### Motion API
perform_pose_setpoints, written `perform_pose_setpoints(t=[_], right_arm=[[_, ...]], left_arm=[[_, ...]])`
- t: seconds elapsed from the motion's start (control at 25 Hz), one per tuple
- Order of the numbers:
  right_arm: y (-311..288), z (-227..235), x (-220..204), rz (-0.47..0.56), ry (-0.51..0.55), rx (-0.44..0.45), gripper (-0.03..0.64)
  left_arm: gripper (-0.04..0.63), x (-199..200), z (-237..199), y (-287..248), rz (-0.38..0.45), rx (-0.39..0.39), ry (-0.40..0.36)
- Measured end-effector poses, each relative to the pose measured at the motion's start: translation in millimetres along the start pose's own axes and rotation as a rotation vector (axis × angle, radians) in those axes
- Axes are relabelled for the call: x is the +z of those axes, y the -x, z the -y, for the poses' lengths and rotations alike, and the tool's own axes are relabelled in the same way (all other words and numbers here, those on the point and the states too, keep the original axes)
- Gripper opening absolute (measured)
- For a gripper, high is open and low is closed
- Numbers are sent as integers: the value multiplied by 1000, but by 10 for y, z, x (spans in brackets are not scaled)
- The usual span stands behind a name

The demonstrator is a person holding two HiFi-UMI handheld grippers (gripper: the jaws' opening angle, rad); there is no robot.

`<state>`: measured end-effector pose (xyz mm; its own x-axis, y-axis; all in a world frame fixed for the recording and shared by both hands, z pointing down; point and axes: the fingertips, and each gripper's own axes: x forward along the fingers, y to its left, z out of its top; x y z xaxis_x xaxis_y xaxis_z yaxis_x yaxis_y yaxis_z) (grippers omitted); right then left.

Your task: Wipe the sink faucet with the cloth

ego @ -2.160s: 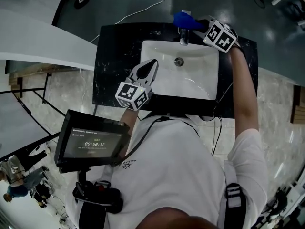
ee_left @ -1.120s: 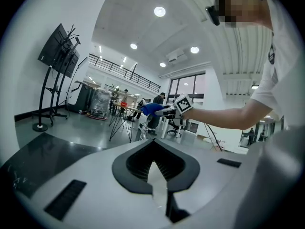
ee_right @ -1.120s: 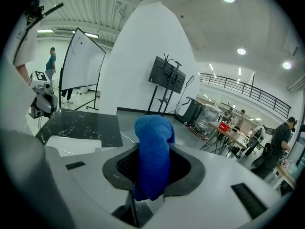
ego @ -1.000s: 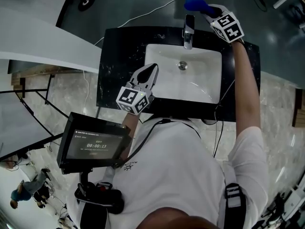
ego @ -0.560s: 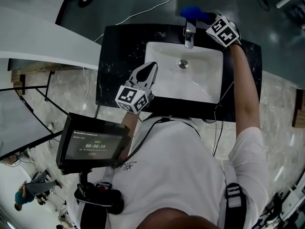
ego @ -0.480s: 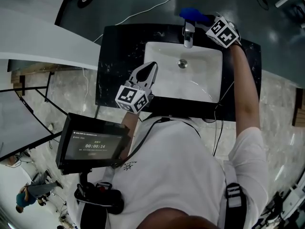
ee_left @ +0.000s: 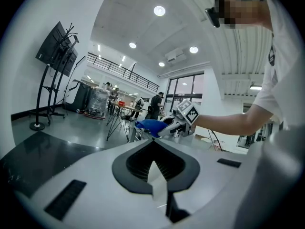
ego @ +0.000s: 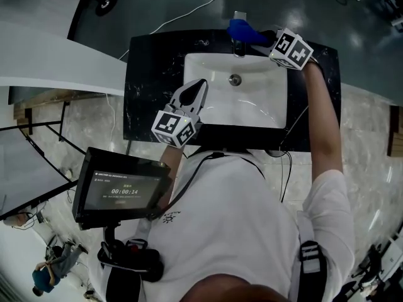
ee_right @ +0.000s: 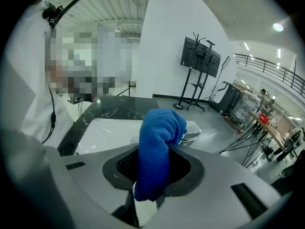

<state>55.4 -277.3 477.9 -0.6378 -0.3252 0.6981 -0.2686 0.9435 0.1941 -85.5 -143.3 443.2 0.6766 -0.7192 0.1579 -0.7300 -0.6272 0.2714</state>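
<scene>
A white basin (ego: pixel 252 109) is set in a black marble counter (ego: pixel 151 74), with the chrome faucet (ego: pixel 238 44) at its far rim. My right gripper (ego: pixel 257 38) is shut on a blue cloth (ego: pixel 242 29), which lies over the faucet's top. In the right gripper view the cloth (ee_right: pixel 159 142) bulges out between the jaws and hides most of the faucet (ee_right: pixel 193 135). My left gripper (ego: pixel 199 85) is shut and holds nothing, hovering over the basin's near left rim. From the left gripper view (ee_left: pixel 153 147) the cloth (ee_left: pixel 148 125) shows ahead.
The drain (ego: pixel 235 79) sits mid-basin, below the faucet. A screen (ego: pixel 123 187) hangs on the person's chest rig. A white cable (ego: pixel 189 11) runs over the dark floor beyond the counter. A white curved panel (ego: pixel 50 49) stands to the left.
My right gripper has carried the cloth from behind and above the faucet down onto its top, tilting downward. The left gripper has stayed where it was.
</scene>
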Motion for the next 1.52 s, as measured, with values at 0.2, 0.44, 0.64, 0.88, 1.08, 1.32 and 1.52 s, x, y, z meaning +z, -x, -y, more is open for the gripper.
perform_pose_setpoints(t=[0.2, 0.44, 0.64, 0.88, 1.08, 1.32, 1.52], right_arm=[[20, -245, 23, 16, 11, 46, 109], [-9, -814, 25, 21, 15, 191, 109], [-70, -1140, 30, 55, -44, 302, 109], [-171, -827, 13, 51, -148, 268, 109], [-205, -599, -134, -30, -189, 239, 109], [-227, -372, -136, -48, -253, 205, 109], [-262, -65, -120, -15, -324, 120, 109]], left_arm=[[2, -7, 37, -25, -6, -11, 4], [2, -41, 49, -4, -14, -17, 2], [2, -100, 65, 24, -27, -16, 6], [2, -104, 1, 56, -26, 4, 4], [2, -107, -31, 70, -28, 18, 8], [2, -80, -49, 56, -24, 22, 5], [2, -49, -32, 28, -22, 19, 2]])
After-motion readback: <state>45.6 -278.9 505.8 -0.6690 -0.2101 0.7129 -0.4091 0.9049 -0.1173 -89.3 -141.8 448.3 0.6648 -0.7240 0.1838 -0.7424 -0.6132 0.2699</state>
